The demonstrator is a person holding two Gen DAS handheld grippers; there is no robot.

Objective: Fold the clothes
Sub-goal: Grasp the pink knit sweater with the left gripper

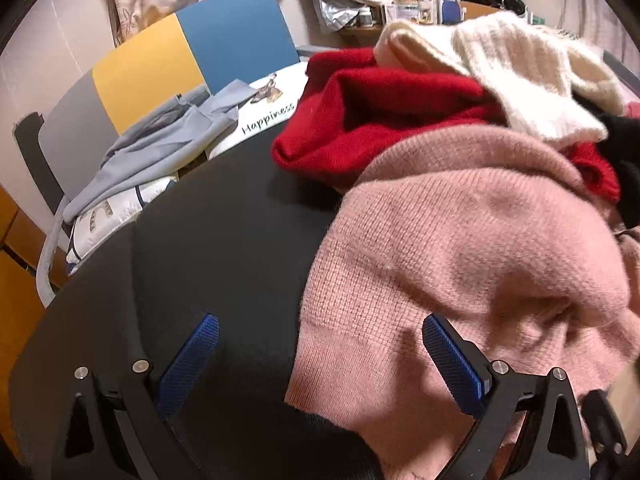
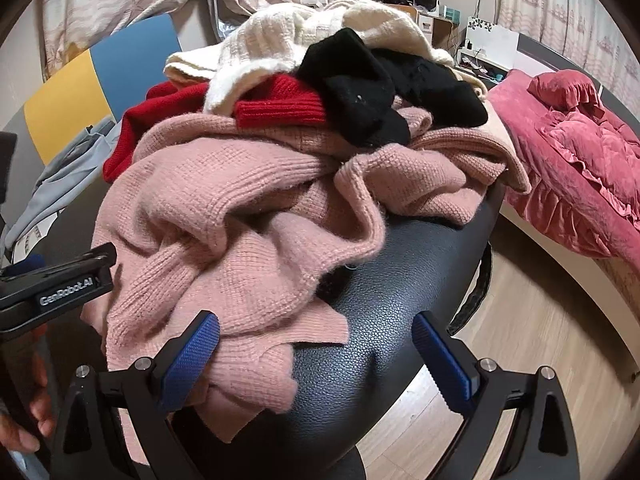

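A heap of knitwear lies on a black leather-topped table. A pink sweater is nearest, crumpled, with its hem hanging toward me. Behind it lie a red sweater, a cream sweater and a black garment. My left gripper is open, its fingers standing either side of the pink hem's left edge. My right gripper is open over the pink sweater's lower corner and bare table. The left gripper's body shows at the right wrist view's left edge.
A grey, yellow and blue chair stands behind the table with a grey garment and a printed pillow on it. A bed with red bedding is to the right. Wooden floor lies below the table's edge. A hand shows at left.
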